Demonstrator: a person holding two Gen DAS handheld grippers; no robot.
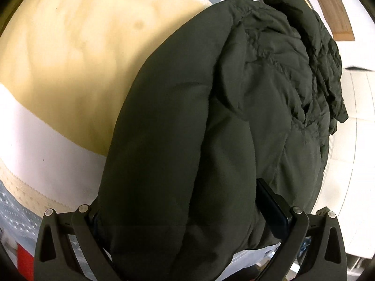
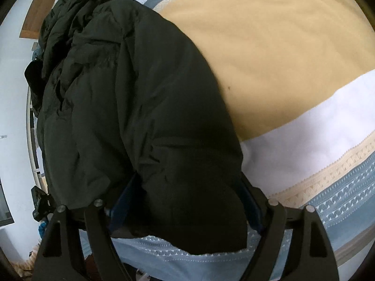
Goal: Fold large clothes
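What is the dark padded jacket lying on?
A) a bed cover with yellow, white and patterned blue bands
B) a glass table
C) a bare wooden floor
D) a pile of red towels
A: the dark jacket spreads across a bed cover whose yellow, white and patterned blue bands show beside and under its near edge in both views.

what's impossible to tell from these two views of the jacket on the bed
- Left wrist view: left hand-held gripper fingertips, buried under the dark jacket; actual grip unclear.
- Right wrist view: right hand-held gripper pads, mostly covered by jacket fabric.
- Both views: the jacket's near hem, cut off behind the gripper frames.
- Right wrist view: small dark items at the left edge, too distorted to identify.
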